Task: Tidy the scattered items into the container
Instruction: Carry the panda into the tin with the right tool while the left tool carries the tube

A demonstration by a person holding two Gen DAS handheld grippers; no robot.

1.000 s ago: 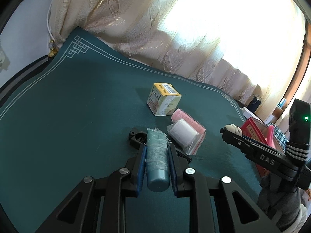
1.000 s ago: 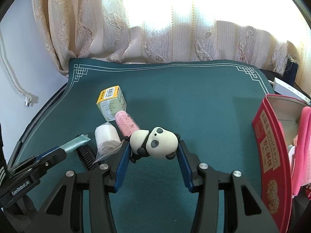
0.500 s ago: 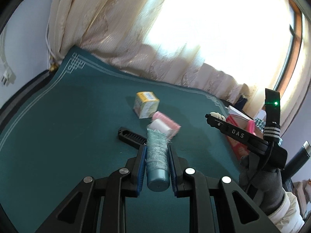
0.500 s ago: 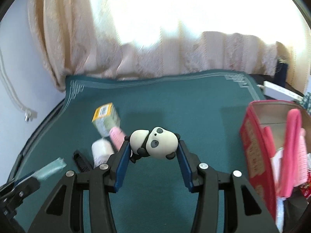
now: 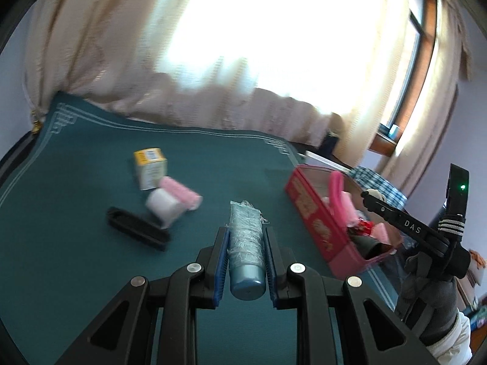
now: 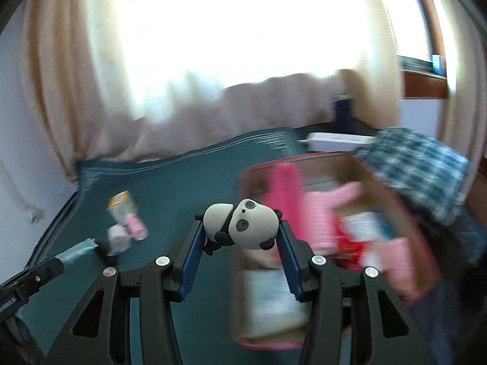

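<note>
Panda figurine [image 6: 242, 223] is sitting clamped between the blue pads of the right hand-held gripper [image 6: 240, 237], its head lying toward the right pad; just ahead of and below that gripper, slightly to its right, the red container [image 6: 243, 182] is standing open on the green counter [image 6: 188, 176], blurred, with pink items and paper packets lying inside it. Teal tube [image 5: 246, 243] is being squeezed by the left hand-held gripper [image 5: 246, 234], cap end toward the camera, crimped end pointing forward past the fingertips; the same red container [image 5: 310, 219] is lying ahead and to the right of this gripper. Ahead and to its left, a black comb [image 5: 137, 231] is resting on the counter [image 5: 76, 158]; just beyond the comb a white roll [image 5: 162, 205] is touching a pink roll [image 5: 181, 193]; a yellow-topped box [image 5: 150, 167] is standing just behind them. A cream curtain [image 5: 100, 60] is hanging beyond the counter's far edge.
</note>
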